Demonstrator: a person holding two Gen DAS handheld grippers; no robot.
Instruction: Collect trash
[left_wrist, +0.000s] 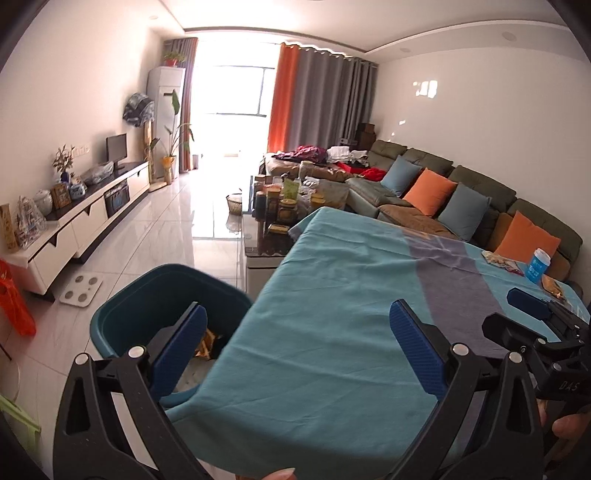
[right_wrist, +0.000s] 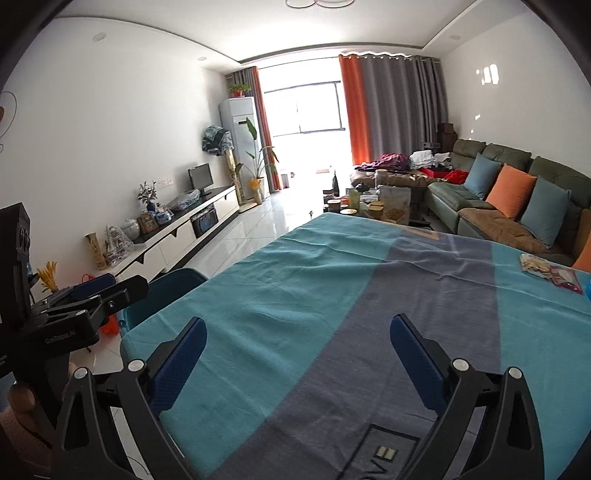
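Crinkly snack wrappers (right_wrist: 546, 271) lie at the far right of the teal-and-grey tablecloth (left_wrist: 332, 295), beside a blue-labelled plastic bottle (left_wrist: 538, 265). Likely light, slippery: pinch an edge. Left gripper (left_wrist: 299, 347) and right gripper (right_wrist: 299, 362) both gape, empty. Dark teal plastic bin (left_wrist: 147, 295) stands left.

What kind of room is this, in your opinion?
Most likely a home living room: a long sofa with cushions, a low TV cabinet holding a small screen, and curtains at a large window.
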